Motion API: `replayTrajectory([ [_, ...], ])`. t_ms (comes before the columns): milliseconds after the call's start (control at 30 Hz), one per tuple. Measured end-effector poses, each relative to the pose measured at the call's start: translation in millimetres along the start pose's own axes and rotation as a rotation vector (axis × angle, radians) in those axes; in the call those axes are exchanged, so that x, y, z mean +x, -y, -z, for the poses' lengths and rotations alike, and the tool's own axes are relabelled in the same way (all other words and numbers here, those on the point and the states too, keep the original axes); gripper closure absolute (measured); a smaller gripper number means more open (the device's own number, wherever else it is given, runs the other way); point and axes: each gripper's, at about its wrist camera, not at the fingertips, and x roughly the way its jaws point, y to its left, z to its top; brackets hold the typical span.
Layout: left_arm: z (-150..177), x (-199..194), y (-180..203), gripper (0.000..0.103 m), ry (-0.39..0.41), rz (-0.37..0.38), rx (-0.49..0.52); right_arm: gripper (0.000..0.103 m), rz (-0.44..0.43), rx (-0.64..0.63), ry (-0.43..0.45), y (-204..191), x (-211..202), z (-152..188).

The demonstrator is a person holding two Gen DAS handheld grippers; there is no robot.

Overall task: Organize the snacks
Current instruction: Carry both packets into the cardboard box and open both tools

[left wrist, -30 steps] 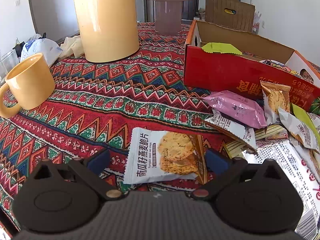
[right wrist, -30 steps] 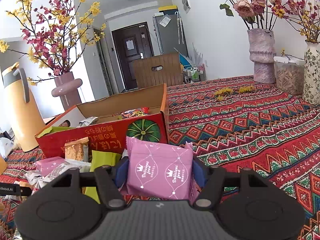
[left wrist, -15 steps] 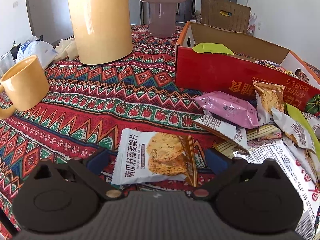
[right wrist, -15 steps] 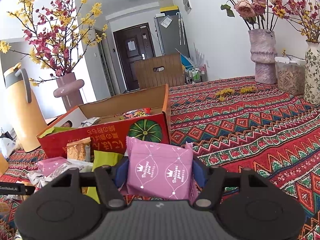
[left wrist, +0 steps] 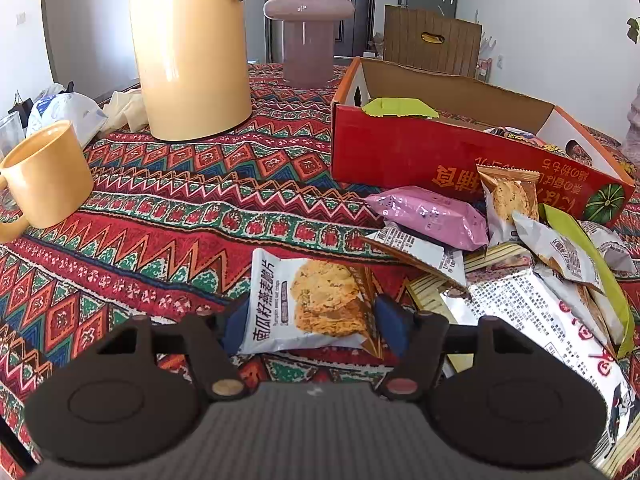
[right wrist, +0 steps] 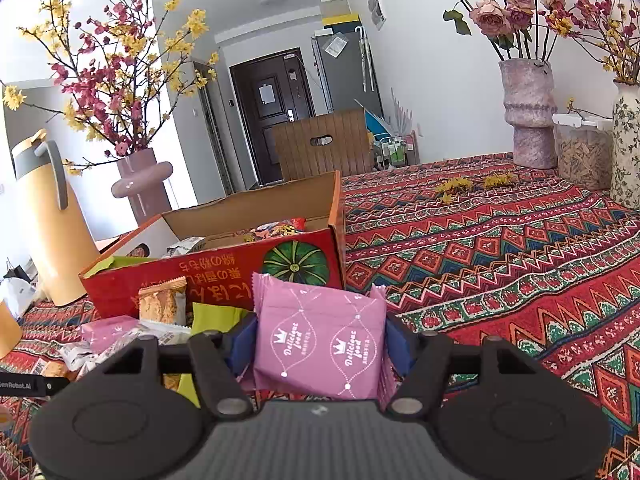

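A white cookie packet (left wrist: 316,296) with Chinese print lies on the patterned cloth. My left gripper (left wrist: 312,322) is closing on it, and its blue pads (left wrist: 234,322) touch both side edges. To the right lies a pile of snack packets (left wrist: 540,264), among them a pink one (left wrist: 428,212). Behind them stands the open red cardboard box (left wrist: 400,152) with several snacks inside. In the right wrist view my right gripper (right wrist: 320,334) is shut on a pink packet (right wrist: 320,348), held upright in front of the red box (right wrist: 224,268).
A tall yellow jug (left wrist: 188,48), a yellow mug (left wrist: 44,176) and a pink vase (left wrist: 308,28) stand on the left of the cloth. On the far right stand flower vases (right wrist: 528,112) and a lidded clear container (right wrist: 582,148).
The left gripper's jaws, wide apart before, have come in against the sides of the cookie packet. The right gripper and its pink packet have not moved.
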Motion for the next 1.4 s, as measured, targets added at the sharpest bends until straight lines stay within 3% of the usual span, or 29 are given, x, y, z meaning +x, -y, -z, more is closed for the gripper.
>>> replayTrajectory([
  [333,2,-10,-4,0.037,0.033,0.018,-0.006,0.038,-0.004,-0.011,0.007,-2,-2,0],
  [733,-15,-43,-7,0.037,0.145,0.04,-0.004,0.038,-0.016,-0.051,0.035,-17,-17,-11],
  [1400,-75,-70,33,0.037,0.326,0.121,0.043,0.038,-0.079,-0.141,0.105,-63,2,-63],
])
